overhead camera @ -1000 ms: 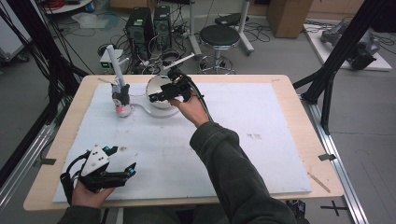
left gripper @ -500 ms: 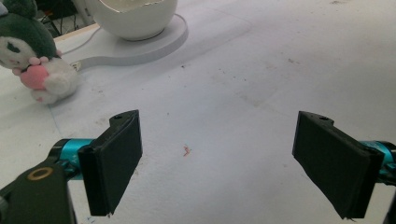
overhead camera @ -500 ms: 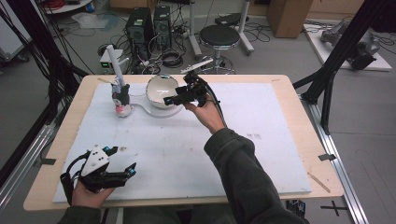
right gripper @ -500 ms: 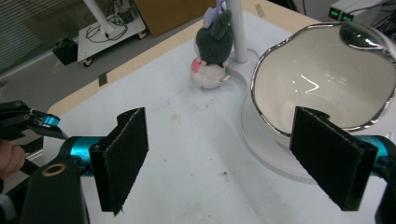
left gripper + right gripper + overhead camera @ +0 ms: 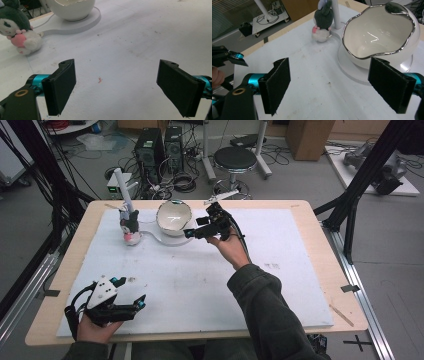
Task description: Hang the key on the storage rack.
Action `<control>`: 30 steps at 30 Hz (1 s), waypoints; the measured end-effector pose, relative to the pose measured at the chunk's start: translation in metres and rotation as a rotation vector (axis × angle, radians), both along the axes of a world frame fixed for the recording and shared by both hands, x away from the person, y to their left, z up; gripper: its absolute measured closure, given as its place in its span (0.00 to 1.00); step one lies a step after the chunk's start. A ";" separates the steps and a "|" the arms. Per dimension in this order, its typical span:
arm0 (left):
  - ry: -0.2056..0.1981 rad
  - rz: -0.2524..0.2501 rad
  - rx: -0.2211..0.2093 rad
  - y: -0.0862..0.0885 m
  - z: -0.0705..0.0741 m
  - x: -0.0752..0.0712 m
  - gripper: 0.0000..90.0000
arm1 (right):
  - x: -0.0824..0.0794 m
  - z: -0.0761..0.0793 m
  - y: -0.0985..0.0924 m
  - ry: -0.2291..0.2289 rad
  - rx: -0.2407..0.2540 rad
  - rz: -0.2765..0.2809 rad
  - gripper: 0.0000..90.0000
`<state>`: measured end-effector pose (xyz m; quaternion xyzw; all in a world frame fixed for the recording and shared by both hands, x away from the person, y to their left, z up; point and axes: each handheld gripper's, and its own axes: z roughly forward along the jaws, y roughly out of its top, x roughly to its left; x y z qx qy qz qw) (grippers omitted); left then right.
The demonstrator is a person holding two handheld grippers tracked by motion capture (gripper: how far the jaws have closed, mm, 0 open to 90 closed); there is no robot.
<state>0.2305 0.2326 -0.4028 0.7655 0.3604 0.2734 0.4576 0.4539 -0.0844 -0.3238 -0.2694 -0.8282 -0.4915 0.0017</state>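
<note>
A: What could go wrong from here?

B: The right gripper [image 5: 192, 233] hangs just beside the bowl [image 5: 174, 217], on its right side in the high view, jaws apart with nothing between them. The bowl stands upright on its flat white base [image 5: 165, 240] near the far edge of the table [image 5: 320, 215]. In the right gripper view 1 pad [image 5: 390, 86] sits in front of the bowl's wall, so any sideways drift could knock it. The rim is wavy and the wall rounded and glossy (a poor surface for flat pads), so a grip taken there would likely slip or tip the bowl.

A: And the plush?

B: The plush [image 5: 129, 226] stands just left of the bowl, at the foot of a white post [image 5: 123, 187]. A shoved bowl could topple it.

A: The left gripper?

B: The left gripper [image 5: 139, 304] rests near the table's near-left corner, well apart from everything, jaws wide and empty. It adds no risk.

A: What differs from 1 second ago?

B: Then the right gripper was over the bowl, at its rim. Now it has drawn off to the bowl's right, and its jaws have just been opening, with nothing between them. Bowl, plush and left gripper lie as before.
</note>
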 end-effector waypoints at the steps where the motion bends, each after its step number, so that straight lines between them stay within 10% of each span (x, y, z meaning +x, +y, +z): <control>1: 0.000 -0.002 0.005 0.000 0.000 0.000 0.18 | -0.001 -0.001 -0.001 -0.002 0.003 0.001 0.19; 30: 0.007 0.010 0.004 0.000 -0.001 0.001 0.18 | -0.024 -0.010 -0.047 -0.035 0.024 -0.044 0.15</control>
